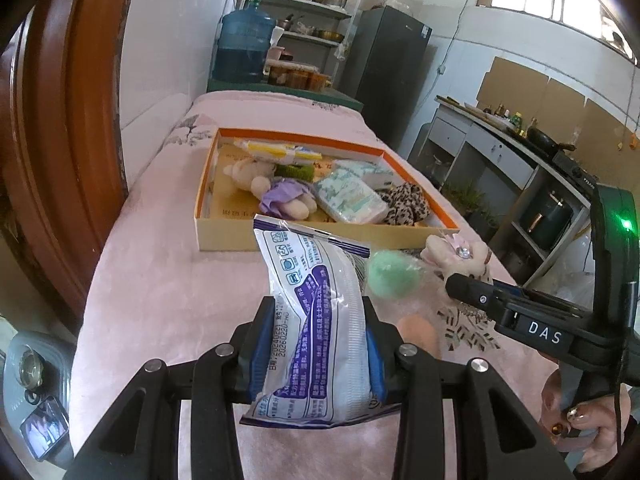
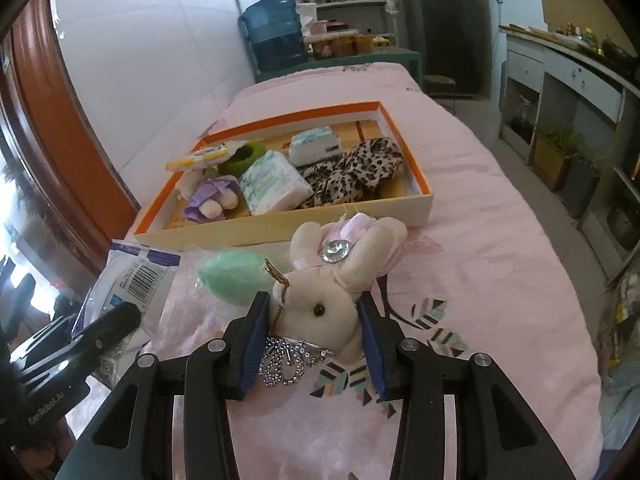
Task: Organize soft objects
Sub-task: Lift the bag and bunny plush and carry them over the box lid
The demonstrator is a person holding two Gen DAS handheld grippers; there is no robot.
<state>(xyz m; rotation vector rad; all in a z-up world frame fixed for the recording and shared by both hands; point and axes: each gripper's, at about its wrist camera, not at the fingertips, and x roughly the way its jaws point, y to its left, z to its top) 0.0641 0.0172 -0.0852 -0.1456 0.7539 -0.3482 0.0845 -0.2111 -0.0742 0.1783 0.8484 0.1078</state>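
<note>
The left claw (image 1: 316, 344) points forward and downward over the pink bedspread (image 1: 168, 288), its blue pads (image 1: 256, 356) clamped on a plastic-wrapped pack of white cotton pads (image 1: 316, 320) with purple print. The pack stands upright between the pads, its sealed top edge tilted toward the box ahead.

The right claw (image 2: 314, 336) slants down at a similar angle, clamped on the head of a cream plush rabbit (image 2: 332, 284) with a pink bow and a large rhinestone between its ears. A beaded silver trinket (image 2: 288, 360) hangs below the rabbit's chin. In the left wrist view the right claw comes in from the right edge, with a person's hand (image 1: 580, 420) wrapped around its handle.

A green sponge puff in clear wrap (image 2: 232, 276) lies on the bedspread between the two claws, just in front of the shallow orange-rimmed cardboard box (image 2: 280, 226). In the box lie a small plush bear in a purple dress (image 2: 208, 196), two folded diapers (image 2: 272, 188), a leopard-print scrunchie (image 2: 352, 172), a green fuzzy item (image 2: 244, 156) and a yellow-and-white packet (image 2: 200, 158).
</note>
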